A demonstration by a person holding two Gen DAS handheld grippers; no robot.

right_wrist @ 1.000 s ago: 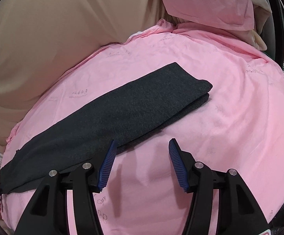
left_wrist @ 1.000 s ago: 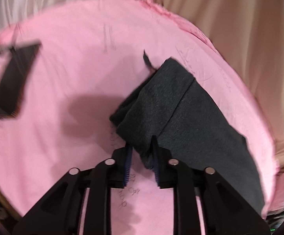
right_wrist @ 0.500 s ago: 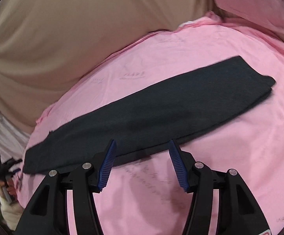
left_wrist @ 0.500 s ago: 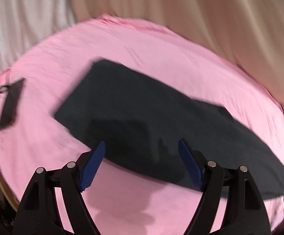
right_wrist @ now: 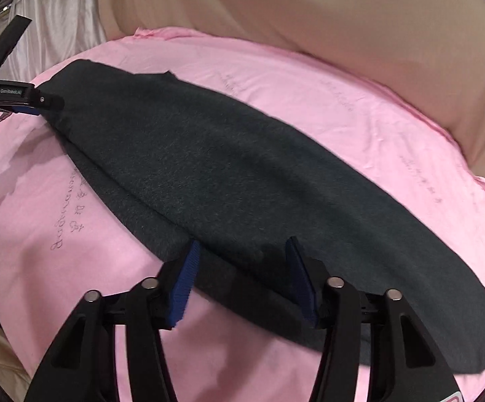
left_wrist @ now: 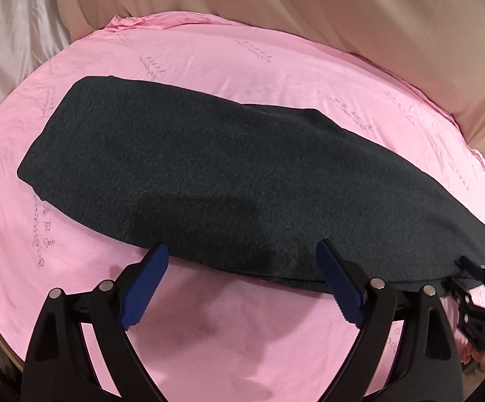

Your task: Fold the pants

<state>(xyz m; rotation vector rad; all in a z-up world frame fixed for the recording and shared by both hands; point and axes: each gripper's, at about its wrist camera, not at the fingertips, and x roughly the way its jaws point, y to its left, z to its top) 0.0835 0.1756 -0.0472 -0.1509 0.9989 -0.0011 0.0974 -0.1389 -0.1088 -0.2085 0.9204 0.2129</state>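
Released from the left hand-held gripper (left_wrist: 242,288), the dark grey pants (left_wrist: 229,184) now lie folded lengthwise on the pink bed sheet (left_wrist: 209,335). Its jaws have just been opening, wide and empty. Right hand-held gripper (right_wrist: 240,278), jaws apart in its view, straddles the pants' near edge.

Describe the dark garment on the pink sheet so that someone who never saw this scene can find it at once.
A pink sheet covers a wide surface in front of beige drapes. Across its middle lie the pants, folded into one long, flat strip. They are the only dark charcoal cloth on the pink, which otherwise carries just faint lines of printed writing.
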